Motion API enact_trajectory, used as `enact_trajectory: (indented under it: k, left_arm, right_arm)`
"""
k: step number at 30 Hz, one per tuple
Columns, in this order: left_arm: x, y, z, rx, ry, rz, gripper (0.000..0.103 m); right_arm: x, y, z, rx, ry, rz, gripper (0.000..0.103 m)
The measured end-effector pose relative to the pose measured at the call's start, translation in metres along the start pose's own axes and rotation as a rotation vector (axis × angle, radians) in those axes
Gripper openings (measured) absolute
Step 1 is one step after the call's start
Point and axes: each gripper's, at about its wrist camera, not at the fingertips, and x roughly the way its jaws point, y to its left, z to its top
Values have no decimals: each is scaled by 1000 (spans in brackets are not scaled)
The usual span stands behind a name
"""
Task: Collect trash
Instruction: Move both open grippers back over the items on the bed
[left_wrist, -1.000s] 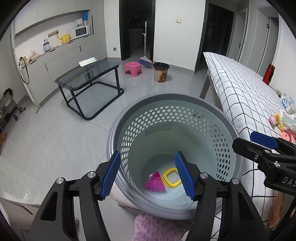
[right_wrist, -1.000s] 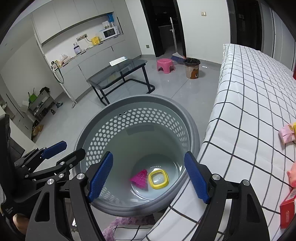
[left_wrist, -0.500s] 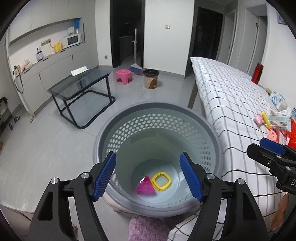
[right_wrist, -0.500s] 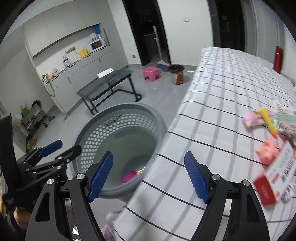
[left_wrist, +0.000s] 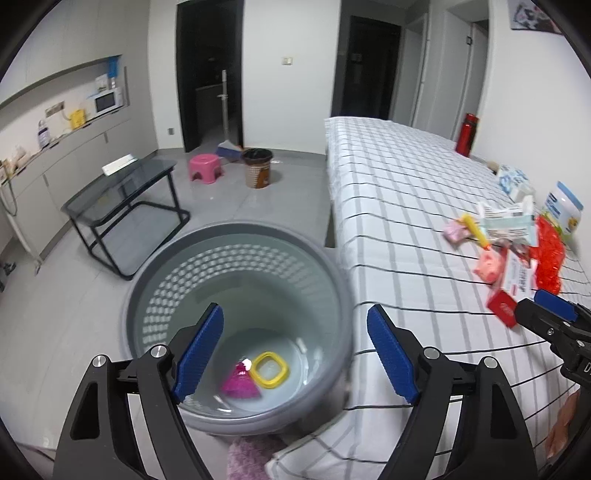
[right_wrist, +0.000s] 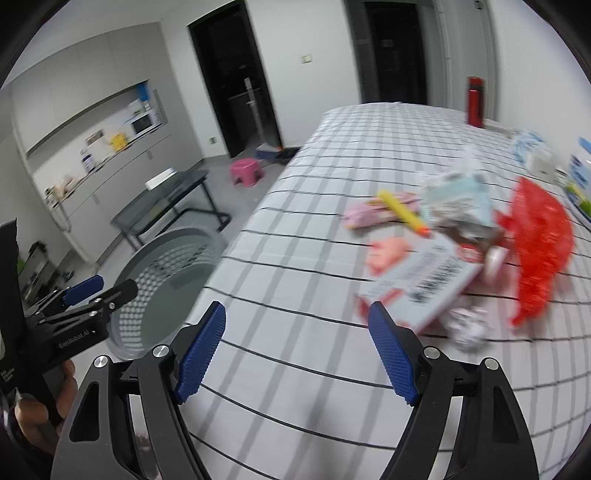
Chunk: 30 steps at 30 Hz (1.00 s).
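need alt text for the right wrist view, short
An open claw hangs empty above a checked tablecloth, facing a blurred heap of litter: a white and red box, a red mesh bag and a yellow tube. A grey basket stands on the floor at left.

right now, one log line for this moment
left gripper: open over grey basket | right gripper: open, facing trash pile | in basket: pink piece, yellow ring

Right wrist view: white lettering "GenRobot.AI" on the black body of the left hand-held gripper (right_wrist: 98, 293). Smaller white print on its handle, too small to read. Dark print on the white-and-red box (right_wrist: 421, 286) on the bed, blurred, illegible.
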Motion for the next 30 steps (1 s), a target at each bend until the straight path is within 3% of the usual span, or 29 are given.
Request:
enact_trajectory:
  k: [18,30]
  left_arm:
    - [11,-105,17,112,-5,-127,83]
    - [26,-138,18,158,28,-143,84]
  right_arm:
    - [-58,-127,-22,197,-64,-189,76]
    - [-41,-141,-31,211,-6,-172,76]
